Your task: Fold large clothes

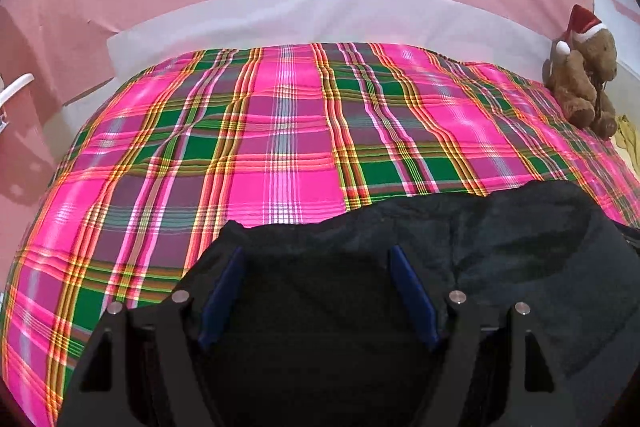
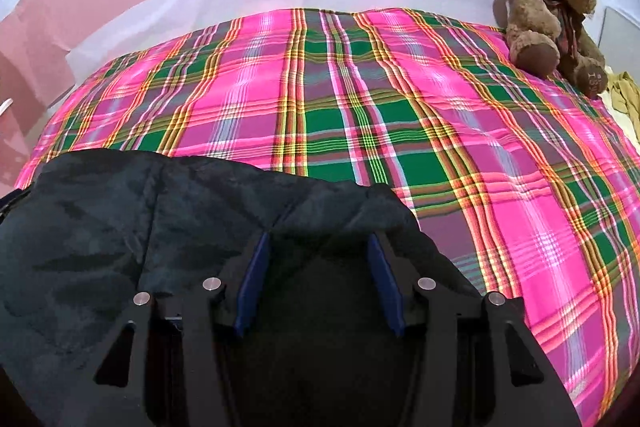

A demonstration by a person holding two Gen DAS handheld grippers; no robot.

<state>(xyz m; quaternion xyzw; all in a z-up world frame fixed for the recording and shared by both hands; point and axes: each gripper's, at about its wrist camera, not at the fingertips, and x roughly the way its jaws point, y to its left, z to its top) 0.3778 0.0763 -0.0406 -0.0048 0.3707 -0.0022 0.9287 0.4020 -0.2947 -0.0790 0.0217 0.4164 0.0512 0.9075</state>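
Both grippers, left [image 1: 316, 259] and right [image 2: 318, 247], reach forward level, jaws spread wide around the dark garment's [image 2: 120, 219] edge.

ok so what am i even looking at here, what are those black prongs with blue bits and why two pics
Each picture comes from a fisheye camera mounted on a handheld gripper; a person carries one in each hand. The black prongs with blue pads are the gripper's two fingers. One view shows the left gripper, the other the right gripper. Both sit spread open over a dark garment lying on a bed covered by a pink and green plaid blanket; fabric lies between the fingers, unclamped. A teddy bear in a Santa hat sits at the far right.
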